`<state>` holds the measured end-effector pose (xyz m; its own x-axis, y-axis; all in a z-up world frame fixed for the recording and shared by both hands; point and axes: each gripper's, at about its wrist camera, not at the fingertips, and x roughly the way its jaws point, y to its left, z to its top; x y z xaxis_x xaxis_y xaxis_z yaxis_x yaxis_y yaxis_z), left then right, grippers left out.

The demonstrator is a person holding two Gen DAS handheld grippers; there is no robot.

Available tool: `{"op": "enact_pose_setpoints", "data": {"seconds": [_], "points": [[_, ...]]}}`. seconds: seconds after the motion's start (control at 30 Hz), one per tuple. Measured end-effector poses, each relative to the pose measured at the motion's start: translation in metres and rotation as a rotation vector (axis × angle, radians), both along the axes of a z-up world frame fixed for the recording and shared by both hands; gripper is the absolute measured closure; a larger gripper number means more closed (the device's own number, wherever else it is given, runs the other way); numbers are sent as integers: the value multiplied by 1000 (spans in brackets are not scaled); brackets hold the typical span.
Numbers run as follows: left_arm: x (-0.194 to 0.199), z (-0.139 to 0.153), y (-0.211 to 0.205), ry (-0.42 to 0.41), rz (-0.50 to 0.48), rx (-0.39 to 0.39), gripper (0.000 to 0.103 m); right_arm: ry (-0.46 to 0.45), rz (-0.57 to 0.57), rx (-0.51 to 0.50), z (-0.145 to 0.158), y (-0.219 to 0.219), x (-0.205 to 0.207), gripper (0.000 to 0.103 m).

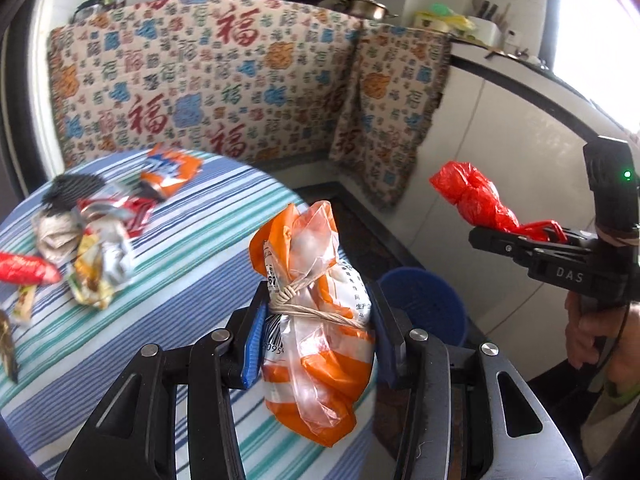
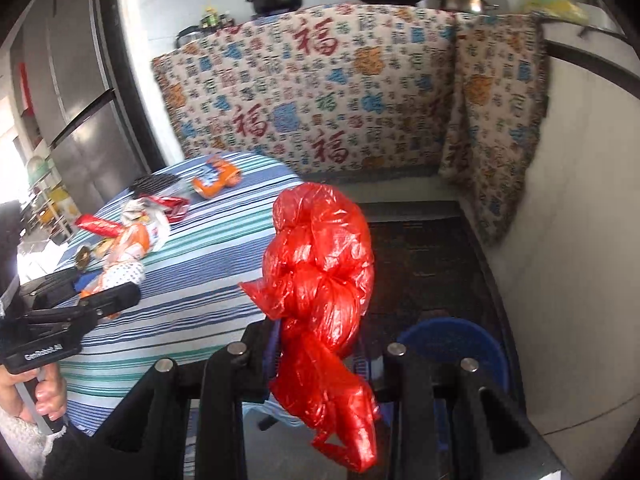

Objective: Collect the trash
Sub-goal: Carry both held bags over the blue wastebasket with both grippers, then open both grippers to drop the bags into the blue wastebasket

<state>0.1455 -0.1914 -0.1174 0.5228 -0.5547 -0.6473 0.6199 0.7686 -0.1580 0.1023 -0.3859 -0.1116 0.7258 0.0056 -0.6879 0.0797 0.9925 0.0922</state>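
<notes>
Blue bin [image 1: 424, 304] sat just below-right of both grippers, left [image 1: 316, 320] clamping the tied orange packet [image 1: 316, 344], right [image 2: 320, 360] the red bag [image 2: 320, 280].

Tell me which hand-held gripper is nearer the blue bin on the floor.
Left, though not by much. The left hand-held gripper, holding the orange-and-white bag, sits just beside the blue bin; the right hand-held gripper, holding the red bag, is higher and off to its far side.
</notes>
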Motion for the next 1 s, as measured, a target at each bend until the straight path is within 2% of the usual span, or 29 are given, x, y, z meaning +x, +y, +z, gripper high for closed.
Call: {"op": "enact_pose_setpoints", "data": {"seconds": [0.17,0.3,0.53,0.67,1.0], "points": [[-7,1,-53,-15,-85,8,56,12,-117,-28,-2,-57,-22,72],[-8,-8,-107,16,-149,-2,56,42,-198,-39,-15,-97,-37,72],[-6,-42,-199,83,-275,-5,56,143,-243,-9,-52,-150,-38,72],[0,-64,-234,147,-323,3,56,170,-269,8,-67,-172,-40,72],[9,-95,-278,195,-380,55,55,225,-283,32,-104,-201,-36,69]]}}
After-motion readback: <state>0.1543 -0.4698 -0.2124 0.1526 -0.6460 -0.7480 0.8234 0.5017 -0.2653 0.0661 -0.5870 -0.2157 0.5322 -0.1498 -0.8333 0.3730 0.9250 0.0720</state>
